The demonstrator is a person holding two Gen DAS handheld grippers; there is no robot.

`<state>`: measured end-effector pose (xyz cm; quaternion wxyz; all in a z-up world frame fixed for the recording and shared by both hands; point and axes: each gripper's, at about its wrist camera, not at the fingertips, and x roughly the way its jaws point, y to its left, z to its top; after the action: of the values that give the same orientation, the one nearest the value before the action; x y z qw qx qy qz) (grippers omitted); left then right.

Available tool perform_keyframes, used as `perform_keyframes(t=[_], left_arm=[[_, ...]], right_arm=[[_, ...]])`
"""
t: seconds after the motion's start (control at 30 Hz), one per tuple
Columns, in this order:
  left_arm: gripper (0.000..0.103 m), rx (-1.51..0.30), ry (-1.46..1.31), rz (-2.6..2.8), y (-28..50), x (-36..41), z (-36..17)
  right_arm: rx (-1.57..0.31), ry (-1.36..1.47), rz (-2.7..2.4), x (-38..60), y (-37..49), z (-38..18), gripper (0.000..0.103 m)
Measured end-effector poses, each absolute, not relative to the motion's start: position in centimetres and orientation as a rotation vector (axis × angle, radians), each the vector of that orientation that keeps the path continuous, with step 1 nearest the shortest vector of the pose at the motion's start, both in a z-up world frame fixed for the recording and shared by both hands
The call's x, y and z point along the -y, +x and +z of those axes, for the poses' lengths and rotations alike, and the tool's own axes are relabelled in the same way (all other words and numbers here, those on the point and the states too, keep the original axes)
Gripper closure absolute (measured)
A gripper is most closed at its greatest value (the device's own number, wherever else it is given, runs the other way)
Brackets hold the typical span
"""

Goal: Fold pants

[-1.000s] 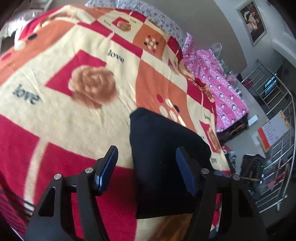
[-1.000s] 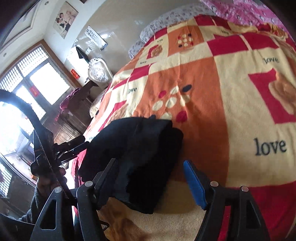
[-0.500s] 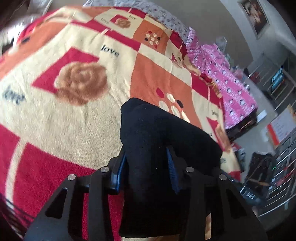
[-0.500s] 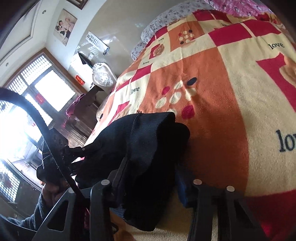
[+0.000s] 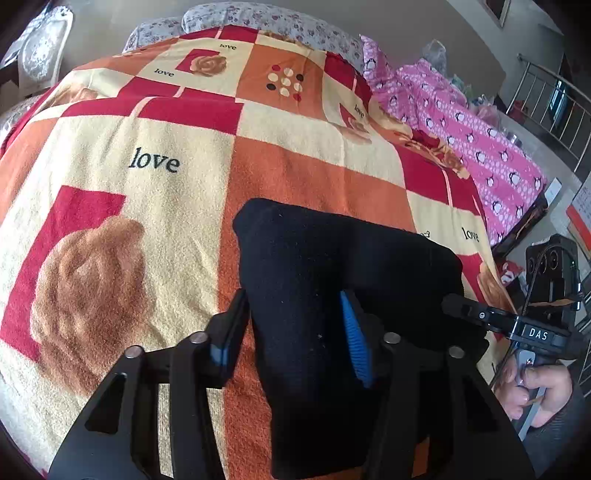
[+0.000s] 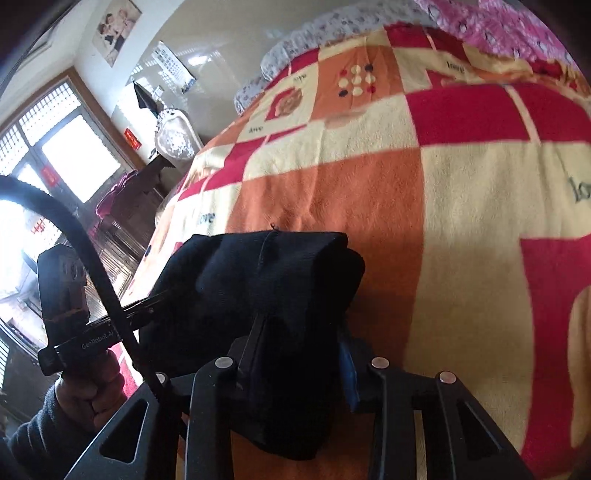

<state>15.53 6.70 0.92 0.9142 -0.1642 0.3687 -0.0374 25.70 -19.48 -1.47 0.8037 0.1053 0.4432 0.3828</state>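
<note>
The black pants [image 5: 332,251] lie folded into a thick bundle on the patterned blanket [image 5: 147,166]. My left gripper [image 5: 295,332] straddles the bundle's near left part. Its jaws are opening, the blue pads stand off the cloth, and the pants are still between them. In the right wrist view the pants [image 6: 258,266] are pinched at their near right end by my right gripper [image 6: 301,343], which is shut on them. Each view shows the other hand-held gripper at the bundle's far side: the right one [image 5: 517,328] and the left one [image 6: 74,317].
The orange, red and cream blanket [image 6: 461,184] covers the whole bed. Pink penguin bedding [image 5: 480,129] lies along its right side and floral pillows [image 5: 258,18] at the head. A metal railing [image 5: 546,96] stands beyond the bed's right side. A bright window [image 6: 55,158] is to the left.
Both grippers closed on the pants and slid the bundle further onto the bed, onto an orange square. The left jaws have since spread again. The right ones stay closed.
</note>
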Motion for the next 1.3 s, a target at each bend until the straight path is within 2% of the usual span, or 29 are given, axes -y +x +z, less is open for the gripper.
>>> perform_keyframes(t=[0.03, 0.07, 0.13, 0.33, 0.5, 0.57, 0.7, 1.3], left_arm=[[0.034, -0.757, -0.341, -0.066, 15.5, -7.0, 0.7], [0.032, -0.762, -0.360, -0.059, 15.5, -7.3, 0.5], [0.032, -0.772, -0.379, -0.058, 15.4, -7.7, 0.9], [0.032, -0.640, -0.215, 0.092, 9.7, -6.6, 4.4], [0.031, -0.747, -0.129, 0.137, 5.8, -3.3, 3.8], [0.026, -0.817, -0.060, 0.163, 5.1, -1.7, 3.1], [0.026, -0.832, -0.052, 0.159, 3.6, 0.0, 2.5], [0.026, -0.847, -0.056, 0.147, 3.4, 1.1, 2.7]], right_arm=[[-0.954, 0.299, 0.827, 20.2, 26.1, -2.2, 0.060], [-0.958, 0.337, 0.824, 20.6, 26.2, -2.5, 0.058], [-0.961, 0.365, 0.829, 21.1, 26.1, -2.3, 0.058], [-0.651, 0.271, 0.785, 22.8, 18.8, 3.2, 0.058], [-0.526, 0.052, 0.671, 21.2, 10.6, 3.8, 0.058], [-0.488, -0.055, 0.572, 20.8, 7.7, 2.6, 0.058], [-0.473, -0.106, 0.522, 20.7, 5.0, 0.3, 0.058], [-0.449, -0.186, 0.453, 19.4, 4.6, -0.4, 0.058]])
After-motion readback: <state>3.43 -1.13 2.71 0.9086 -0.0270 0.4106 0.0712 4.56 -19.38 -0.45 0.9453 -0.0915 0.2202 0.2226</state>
